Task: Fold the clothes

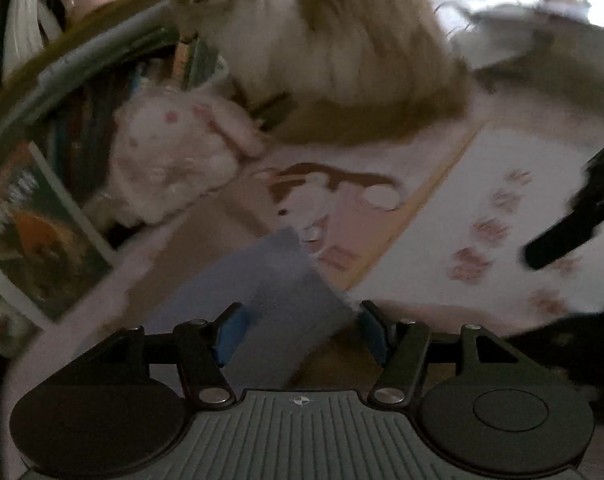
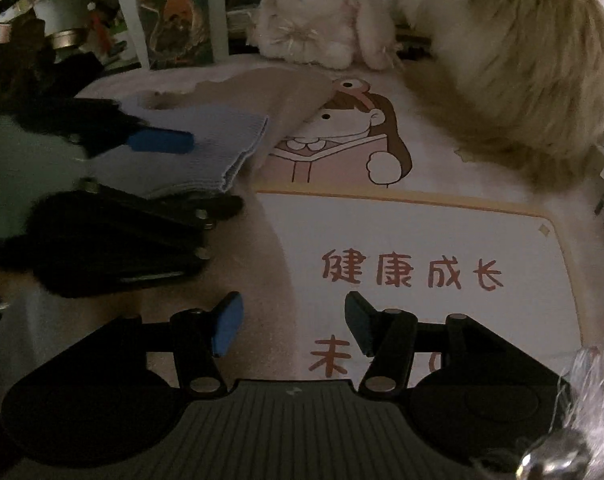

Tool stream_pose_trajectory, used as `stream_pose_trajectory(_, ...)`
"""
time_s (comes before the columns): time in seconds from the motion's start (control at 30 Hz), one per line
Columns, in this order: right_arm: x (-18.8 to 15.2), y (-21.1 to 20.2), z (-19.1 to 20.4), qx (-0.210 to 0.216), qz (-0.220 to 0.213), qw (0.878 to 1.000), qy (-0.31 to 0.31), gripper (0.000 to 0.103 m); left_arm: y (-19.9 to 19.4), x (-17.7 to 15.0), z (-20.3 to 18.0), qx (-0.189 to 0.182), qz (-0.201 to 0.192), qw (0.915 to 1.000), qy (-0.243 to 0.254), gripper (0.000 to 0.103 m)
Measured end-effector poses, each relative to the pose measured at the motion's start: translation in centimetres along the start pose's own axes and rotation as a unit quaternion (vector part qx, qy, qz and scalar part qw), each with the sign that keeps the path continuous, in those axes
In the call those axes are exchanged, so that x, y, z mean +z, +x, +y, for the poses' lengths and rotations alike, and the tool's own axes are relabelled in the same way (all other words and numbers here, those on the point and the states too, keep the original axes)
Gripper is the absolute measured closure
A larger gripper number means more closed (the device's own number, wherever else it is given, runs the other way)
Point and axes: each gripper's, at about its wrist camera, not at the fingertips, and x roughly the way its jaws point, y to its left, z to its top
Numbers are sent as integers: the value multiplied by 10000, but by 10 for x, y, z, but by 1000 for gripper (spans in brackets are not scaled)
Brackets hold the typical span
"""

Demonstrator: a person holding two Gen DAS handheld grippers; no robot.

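Books (image 2: 178,16) stand along the far left edge, a white plush rabbit (image 2: 321,20) beside them. Nearer, the left gripper (image 2: 206,168) straddles the folded pale-blue cloth (image 2: 198,152), fingers parted, whether pressing I cannot tell. Printed mat (image 2: 421,232) lies bare mid-table. The right gripper (image 2: 294,324) hovers there, spread and empty. Fluffy tan cat (image 2: 513,80) crowds the far right.

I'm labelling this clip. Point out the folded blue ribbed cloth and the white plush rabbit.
Folded blue ribbed cloth (image 2: 222,148), right wrist view, on its ribbed top face.
White plush rabbit (image 2: 317,12), right wrist view, on its fluffy face.
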Motion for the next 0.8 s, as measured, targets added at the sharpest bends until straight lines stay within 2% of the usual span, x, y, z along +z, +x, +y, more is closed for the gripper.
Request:
stream_pose_trajectory(0.07,0,3,1,42,28,9999,-98,49,-4,-1,10,102,-65,9996,-242,79)
stream_pose_trajectory(0.1,0,5,1,77,50,9999,-143,50,-10,-1,19,89,-133,9988,-458,87)
stream_pose_trajectory(0.13,1,7,2,104,74,9998,-175,50,-20,-2,32,192,-242,9971,-700,90)
stream_pose_trajectory(0.17,2,9,3,127,97,9997,-202,50,-31,-4,47,343,-367,9942,-951,99)
stream_pose_trajectory(0.23,3,13,4,166,149,9994,-258,52,-56,-12,82,665,-575,9845,-1518,99)
stream_pose_trajectory(0.33,4,18,8,224,251,9990,-303,58,-99,-40,154,1257,-720,9579,-2480,99)
stream_pose_trajectory(0.4,3,21,11,255,325,9987,-304,61,-124,-75,209,1911,-624,9322,-3010,99)
stream_pose_trajectory(0.53,2,23,16,160,327,9989,-305,60,-160,-145,298,3380,37,8776,-3400,99)
stream_pose_trajectory(0.6,2,23,17,122,323,9991,-250,60,-165,-175,328,3962,622,8499,-3418,93)
stream_pose_trajectory(0.67,3,23,19,81,338,9991,-236,60,-168,-199,347,4352,1124,8241,-3447,92)
stream_pose_trajectory(0.7,3,23,19,60,346,9991,-230,60,-170,-204,346,4332,1145,8222,-3510,88)
stream_pose_trajectory(0.73,3,23,20,51,357,9991,-213,60,-172,-206,342,4240,1088,8247,-3581,84)
stream_pose_trajectory(0.8,3,23,21,15,365,9992,-158,61,-176,-209,333,4054,975,8292,-3722,66)
